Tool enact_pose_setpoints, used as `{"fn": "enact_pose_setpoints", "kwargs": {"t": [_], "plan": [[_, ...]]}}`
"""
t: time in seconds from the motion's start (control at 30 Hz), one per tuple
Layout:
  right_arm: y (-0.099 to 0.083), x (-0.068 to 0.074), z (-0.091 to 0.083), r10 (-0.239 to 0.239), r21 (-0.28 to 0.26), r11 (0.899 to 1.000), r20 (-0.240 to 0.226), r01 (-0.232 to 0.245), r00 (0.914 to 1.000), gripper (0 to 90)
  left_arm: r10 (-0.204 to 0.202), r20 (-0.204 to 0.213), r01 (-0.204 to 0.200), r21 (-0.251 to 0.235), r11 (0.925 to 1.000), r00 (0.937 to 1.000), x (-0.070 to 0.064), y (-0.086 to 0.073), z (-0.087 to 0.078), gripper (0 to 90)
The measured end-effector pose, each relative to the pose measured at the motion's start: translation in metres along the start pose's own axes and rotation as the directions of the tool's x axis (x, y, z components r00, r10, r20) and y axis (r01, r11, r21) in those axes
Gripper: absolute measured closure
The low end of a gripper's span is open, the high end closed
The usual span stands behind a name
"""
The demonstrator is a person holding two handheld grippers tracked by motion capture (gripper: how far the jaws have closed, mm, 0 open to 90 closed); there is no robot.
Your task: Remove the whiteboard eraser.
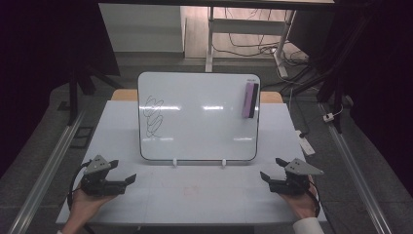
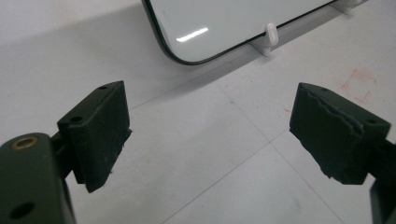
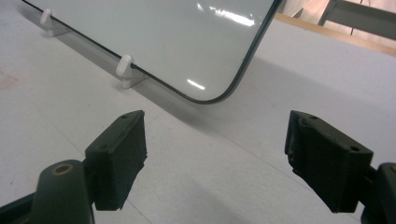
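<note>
White table [image 1: 195,195] with faint seams and a red smudge [image 1: 187,191] near the front, whiteboard [image 1: 199,122] propped tilted on two small white feet [image 1: 175,162] at the middle, both grippers held above the front corners.

Dim, dark-edged; glare on whiteboard [image 1: 204,122]

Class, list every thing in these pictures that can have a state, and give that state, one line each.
Whiteboard: propped upright on two white feet, black scribble at its left side, otherwise blank.
Eraser: stuck upright on the whiteboard's upper right, untouched.
Left claw: open, holding nothing, low over the table.
Right claw: open, holding nothing, low over the table.
</note>
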State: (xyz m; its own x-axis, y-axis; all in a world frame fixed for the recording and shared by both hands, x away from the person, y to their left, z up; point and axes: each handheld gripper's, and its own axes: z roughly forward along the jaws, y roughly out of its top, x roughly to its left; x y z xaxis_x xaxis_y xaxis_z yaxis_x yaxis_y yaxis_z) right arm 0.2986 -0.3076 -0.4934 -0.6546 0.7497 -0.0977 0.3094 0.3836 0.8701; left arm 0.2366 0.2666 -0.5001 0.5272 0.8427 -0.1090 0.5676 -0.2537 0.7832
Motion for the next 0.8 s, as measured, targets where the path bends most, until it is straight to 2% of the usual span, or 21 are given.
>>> {"fn": "enact_pose_setpoints", "kwargs": {"t": [0.13, 0.4, 0.53, 0.8], "plan": [[0.003, 0.003, 0.004, -0.024, 0.008, 1.000, 0.007, 0.024, 0.9997, 20.2, 0.002, 0.014, -0.002, -0.010, 0.9999, 0.9999, 0.000, -0.002, -0.003, 12.9], [0.003, 0.014, 0.001, -0.026, 0.012, 1.000, 0.005, 0.026, 0.9997, 22.1, 0.006, 0.035, -0.006, 0.000, 1.0000, 0.9994, -0.004, 0.001, -0.001, 12.7], [0.002, 0.015, -0.003, -0.007, 0.008, 1.000, -0.003, 0.007, 1.0000, 22.6, 0.021, 0.021, -0.021, 0.014, 0.9997, 0.9996, -0.007, 0.000, 0.001, 12.7], [0.011, 0.019, -0.004, -0.019, -0.007, 1.000, 0.003, 0.019, 0.9998, 23.9, 0.016, 0.025, -0.016, -0.004, 0.9999, 0.9996, -0.008, 0.003, -0.002, 12.7]]}}
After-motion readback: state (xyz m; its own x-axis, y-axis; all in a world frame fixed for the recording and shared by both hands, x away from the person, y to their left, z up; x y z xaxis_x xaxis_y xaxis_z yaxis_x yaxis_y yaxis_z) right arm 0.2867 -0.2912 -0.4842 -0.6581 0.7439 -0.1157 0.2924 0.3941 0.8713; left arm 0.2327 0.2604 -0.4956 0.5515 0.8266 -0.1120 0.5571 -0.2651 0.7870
